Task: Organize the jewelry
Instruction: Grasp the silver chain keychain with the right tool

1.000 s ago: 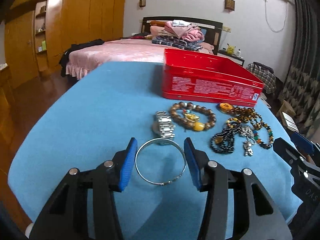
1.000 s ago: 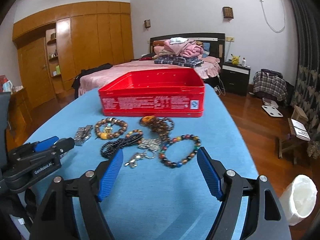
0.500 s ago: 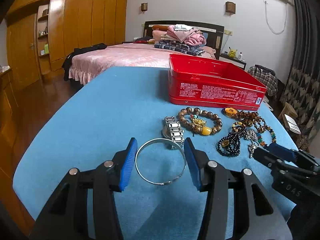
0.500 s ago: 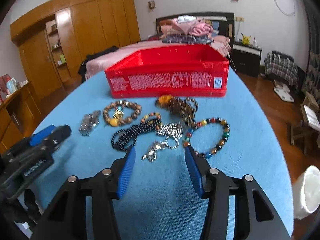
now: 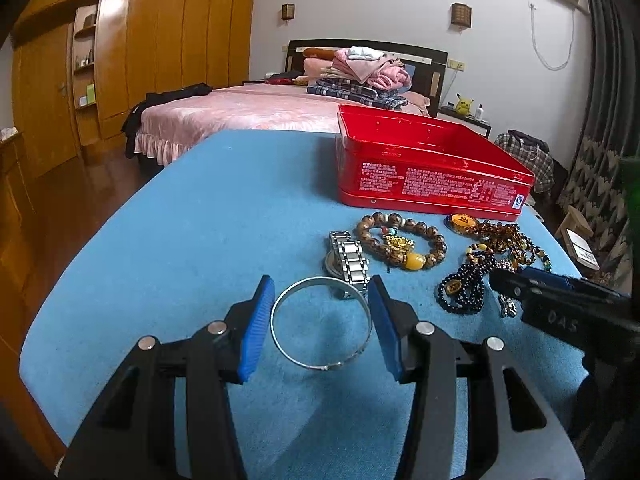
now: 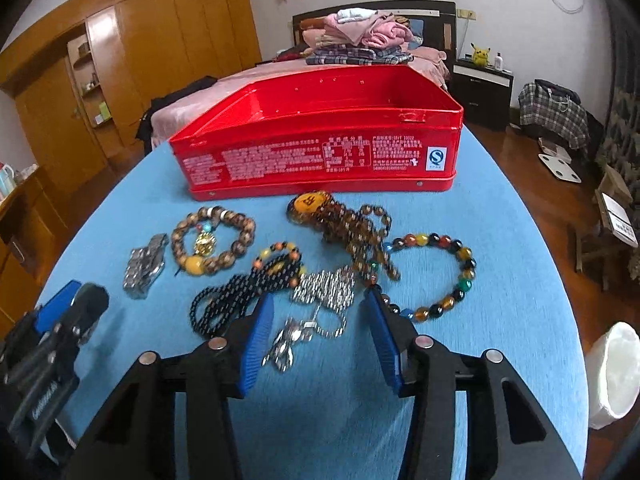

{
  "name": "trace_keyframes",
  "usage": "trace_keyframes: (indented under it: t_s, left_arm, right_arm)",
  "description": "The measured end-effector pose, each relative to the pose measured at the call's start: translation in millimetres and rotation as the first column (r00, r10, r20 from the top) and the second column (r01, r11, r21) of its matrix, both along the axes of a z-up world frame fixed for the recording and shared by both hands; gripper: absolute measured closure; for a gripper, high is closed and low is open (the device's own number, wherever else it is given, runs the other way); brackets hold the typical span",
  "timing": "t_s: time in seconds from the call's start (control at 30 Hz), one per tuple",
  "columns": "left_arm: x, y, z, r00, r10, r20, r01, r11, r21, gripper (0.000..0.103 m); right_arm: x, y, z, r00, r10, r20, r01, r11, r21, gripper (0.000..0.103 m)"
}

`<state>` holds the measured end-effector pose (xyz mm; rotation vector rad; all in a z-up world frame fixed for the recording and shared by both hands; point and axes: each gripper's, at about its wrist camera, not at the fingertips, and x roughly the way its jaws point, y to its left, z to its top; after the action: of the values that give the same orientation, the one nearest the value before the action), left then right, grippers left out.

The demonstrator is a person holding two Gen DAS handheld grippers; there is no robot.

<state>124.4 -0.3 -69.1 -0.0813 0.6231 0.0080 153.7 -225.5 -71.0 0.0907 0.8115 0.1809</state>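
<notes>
Left wrist view: my left tongs [image 5: 320, 326] grip silver bangle [image 5: 320, 324] above blue surface [image 5: 180, 240] w/ red tin [image 5: 428, 168], bed [image 5: 240, 114] behind; right tongs [image 6: 318, 338] closing, open around silver chain [image 6: 320, 300].

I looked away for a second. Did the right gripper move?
Yes. The right gripper went forward toward the red tin, fingers closing around the silver necklace.
</notes>
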Motion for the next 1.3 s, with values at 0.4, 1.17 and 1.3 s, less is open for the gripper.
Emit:
trace_keyframes:
  t_s: [0.4, 1.17, 1.3]
  left_arm:
    - [2, -1, 0, 1.0, -0.011, 0.001, 0.011, 1.0, -0.004, 0.056]
    - [0, -12, 0, 1.0, -0.024, 0.003, 0.024, 1.0, 0.01, 0.056]
    - [0, -14, 0, 1.0, -0.029, 0.001, 0.029, 1.0, 0.011, 0.056]
  right_arm:
    - [2, 4, 1, 1.0, 0.023, 0.001, -0.023, 0.999, -0.027, 0.08]
    - [-8, 4, -1, 0.997, 0.081, 0.01, -0.081, 0.996, -0.033, 0.061]
    - [-9, -1, -2, 0.996, 0.085, 0.014, -0.085, 0.996, -0.005, 0.074]
